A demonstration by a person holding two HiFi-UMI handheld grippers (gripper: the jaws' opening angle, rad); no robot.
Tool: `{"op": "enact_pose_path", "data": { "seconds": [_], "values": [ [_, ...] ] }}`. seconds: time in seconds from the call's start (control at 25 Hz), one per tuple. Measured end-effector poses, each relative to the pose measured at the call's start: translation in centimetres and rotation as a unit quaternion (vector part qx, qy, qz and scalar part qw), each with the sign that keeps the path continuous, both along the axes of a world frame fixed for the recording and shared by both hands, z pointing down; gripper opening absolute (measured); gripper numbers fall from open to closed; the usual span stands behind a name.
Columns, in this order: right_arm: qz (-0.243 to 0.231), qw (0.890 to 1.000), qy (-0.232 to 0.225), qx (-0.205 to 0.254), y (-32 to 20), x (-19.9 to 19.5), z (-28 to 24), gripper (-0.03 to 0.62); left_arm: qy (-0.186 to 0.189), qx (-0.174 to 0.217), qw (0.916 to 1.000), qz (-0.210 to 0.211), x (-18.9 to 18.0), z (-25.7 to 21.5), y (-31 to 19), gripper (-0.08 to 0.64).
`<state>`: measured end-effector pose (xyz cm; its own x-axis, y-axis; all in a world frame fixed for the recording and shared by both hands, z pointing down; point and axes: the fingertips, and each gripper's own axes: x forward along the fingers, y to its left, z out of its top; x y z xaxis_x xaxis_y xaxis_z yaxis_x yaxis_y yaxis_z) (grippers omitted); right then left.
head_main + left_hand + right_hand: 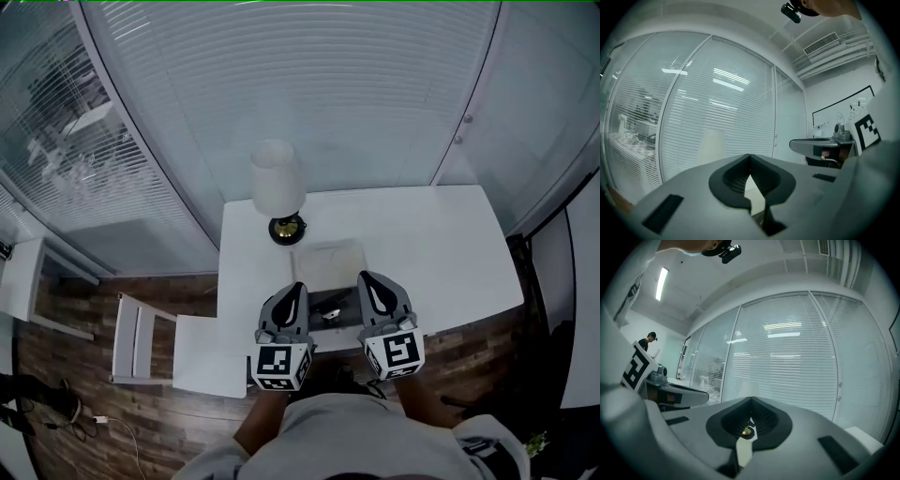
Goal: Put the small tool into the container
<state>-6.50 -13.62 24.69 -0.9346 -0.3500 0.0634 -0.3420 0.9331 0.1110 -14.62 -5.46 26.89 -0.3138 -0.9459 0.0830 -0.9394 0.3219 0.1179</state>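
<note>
A pale square container [328, 262] lies on the white table [450, 253] in front of the lamp. Just nearer me, a small dark thing [330, 312] lies between the two grippers; what it is stays unclear. My left gripper [293, 289] and right gripper [370, 278] hover side by side over the table's near edge, pointing level toward the glass wall. In the left gripper view the left gripper [750, 157] has its tips touching with nothing between them. The right gripper [751, 400] looks the same in its own view, with the lamp's brass foot [747, 430] showing through the slit below.
A table lamp [278, 187] with a white shade stands at the table's back left. A white chair [141, 337] sits on the wooden floor to the left. A glass wall with blinds [309, 84] runs behind the table. A person [647, 341] stands far off.
</note>
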Motion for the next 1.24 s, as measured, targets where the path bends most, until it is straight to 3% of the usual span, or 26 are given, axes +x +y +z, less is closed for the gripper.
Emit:
{"op": "enact_pose_path", "data": {
  "seconds": [0.52, 1.0, 1.24],
  "values": [
    [-0.028, 1.0, 0.004, 0.003, 0.6, -2.2, 0.6, 0.025, -0.01, -0.006, 0.9996, -0.024, -1.6, 0.3, 0.7, 0.023],
    [-0.023, 1.0, 0.0, 0.0, -0.6, -1.6, 0.4, 0.025, -0.013, -0.006, 0.9994, -0.03, -1.7, 0.2, 0.2, 0.023],
    [-0.044, 0.999, -0.011, -0.003, -0.1, -1.8, 0.0, 0.025, -0.013, -0.006, 0.9996, -0.026, -1.5, 0.2, 0.0, 0.023]
  ]
}}
